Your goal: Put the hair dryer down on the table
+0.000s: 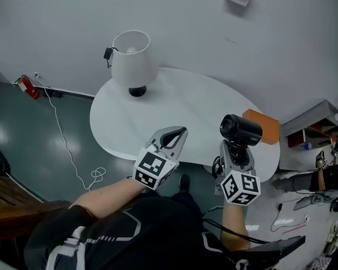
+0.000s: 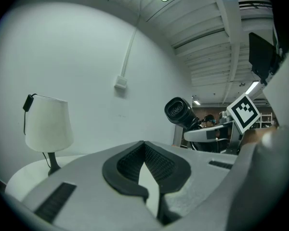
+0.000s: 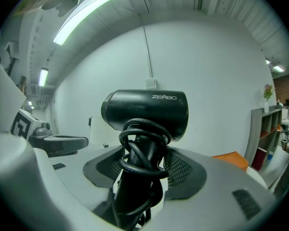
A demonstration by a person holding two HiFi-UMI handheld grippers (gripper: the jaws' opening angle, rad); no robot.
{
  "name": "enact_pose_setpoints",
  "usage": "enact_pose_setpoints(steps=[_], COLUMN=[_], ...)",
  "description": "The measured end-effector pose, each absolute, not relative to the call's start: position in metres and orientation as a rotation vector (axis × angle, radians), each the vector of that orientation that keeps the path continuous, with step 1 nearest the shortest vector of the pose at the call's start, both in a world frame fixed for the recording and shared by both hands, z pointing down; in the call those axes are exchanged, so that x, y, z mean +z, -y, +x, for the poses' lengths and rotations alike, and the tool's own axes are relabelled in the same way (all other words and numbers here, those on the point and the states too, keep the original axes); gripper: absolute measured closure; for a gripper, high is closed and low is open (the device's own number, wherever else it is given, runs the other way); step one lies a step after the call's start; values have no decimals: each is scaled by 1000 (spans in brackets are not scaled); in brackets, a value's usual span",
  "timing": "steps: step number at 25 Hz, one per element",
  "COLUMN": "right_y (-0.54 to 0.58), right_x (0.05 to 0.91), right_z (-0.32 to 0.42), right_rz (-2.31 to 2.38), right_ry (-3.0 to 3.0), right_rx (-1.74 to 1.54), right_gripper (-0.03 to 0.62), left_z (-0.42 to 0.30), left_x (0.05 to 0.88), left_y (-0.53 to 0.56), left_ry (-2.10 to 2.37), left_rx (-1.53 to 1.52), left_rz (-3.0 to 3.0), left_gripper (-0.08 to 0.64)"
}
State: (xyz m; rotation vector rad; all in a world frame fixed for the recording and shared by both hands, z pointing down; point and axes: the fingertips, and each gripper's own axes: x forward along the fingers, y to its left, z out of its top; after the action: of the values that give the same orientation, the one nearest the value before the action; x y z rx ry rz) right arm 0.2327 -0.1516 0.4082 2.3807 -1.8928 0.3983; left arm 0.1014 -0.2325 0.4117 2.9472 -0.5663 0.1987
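A black hair dryer (image 1: 240, 128) stands upright in my right gripper (image 1: 236, 146), above the near right part of the white table (image 1: 158, 114). In the right gripper view the dryer's barrel (image 3: 147, 109) lies crosswise above the jaws. Its handle, with the black cord wound round it, is clamped in my right gripper (image 3: 142, 161). My left gripper (image 1: 181, 131) hovers over the table's near edge, left of the dryer. In its own view my left gripper (image 2: 144, 147) is shut, tips touching, with nothing between them, and the dryer (image 2: 179, 111) shows off to the right.
A white table lamp (image 1: 134, 61) stands at the table's far left, also seen from the left gripper (image 2: 45, 124). An orange flat item (image 1: 265, 125) lies at the table's right edge. Shelves (image 1: 315, 128) stand to the right. A white cable (image 1: 73, 162) trails on the floor at left.
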Motion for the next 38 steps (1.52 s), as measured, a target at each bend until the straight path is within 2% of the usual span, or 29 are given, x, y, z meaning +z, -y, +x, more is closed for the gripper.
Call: enact_pose_setpoints(steps=[24, 38], right_y=[262, 311], right_x=[477, 536], right_z=[325, 339], right_rz=[2012, 1847], right_ry=[2100, 2125], right_rx=[569, 662], right_gripper=[327, 327], left_z=[183, 206], left_x=[450, 491], left_y=[294, 310], left_ry=[817, 904], left_rx=[304, 396], left_rz=[2795, 2701], left_gripper=[554, 554])
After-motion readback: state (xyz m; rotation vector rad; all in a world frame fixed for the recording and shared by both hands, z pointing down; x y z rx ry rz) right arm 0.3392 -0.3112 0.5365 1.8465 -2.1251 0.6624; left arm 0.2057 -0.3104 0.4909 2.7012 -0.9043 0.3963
